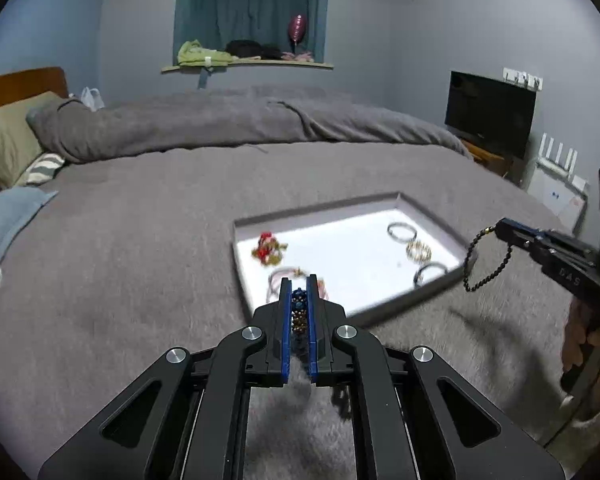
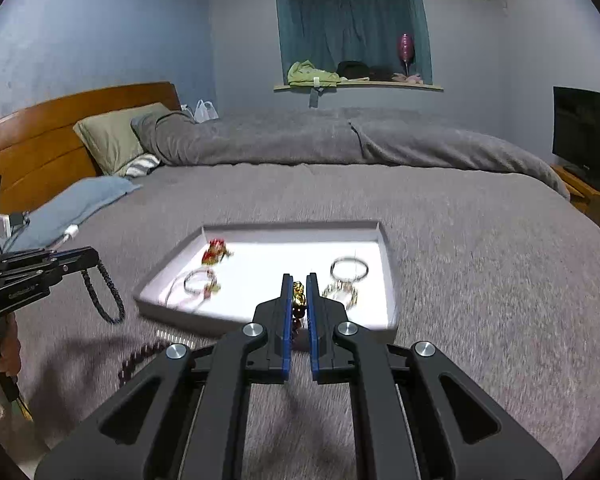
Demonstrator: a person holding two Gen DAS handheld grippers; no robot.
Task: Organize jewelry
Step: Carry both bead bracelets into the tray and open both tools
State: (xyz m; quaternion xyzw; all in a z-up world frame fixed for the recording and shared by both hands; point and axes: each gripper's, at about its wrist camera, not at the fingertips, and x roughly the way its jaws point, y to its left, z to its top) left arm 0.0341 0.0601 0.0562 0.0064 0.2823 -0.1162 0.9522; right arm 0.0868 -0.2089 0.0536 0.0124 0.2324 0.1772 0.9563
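L tongs (image 1: 299, 292) gripping dark beaded bracelet (image 1: 299, 312), R tongs (image 2: 299, 290) gripping black bead strand (image 1: 486, 258)

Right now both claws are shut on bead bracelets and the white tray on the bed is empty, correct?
Not empty. The white tray already holds jewelry: a red-and-gold piece and silver bangles, clear in the right wrist view. Left claw and right claw are each shut on a bead bracelet.
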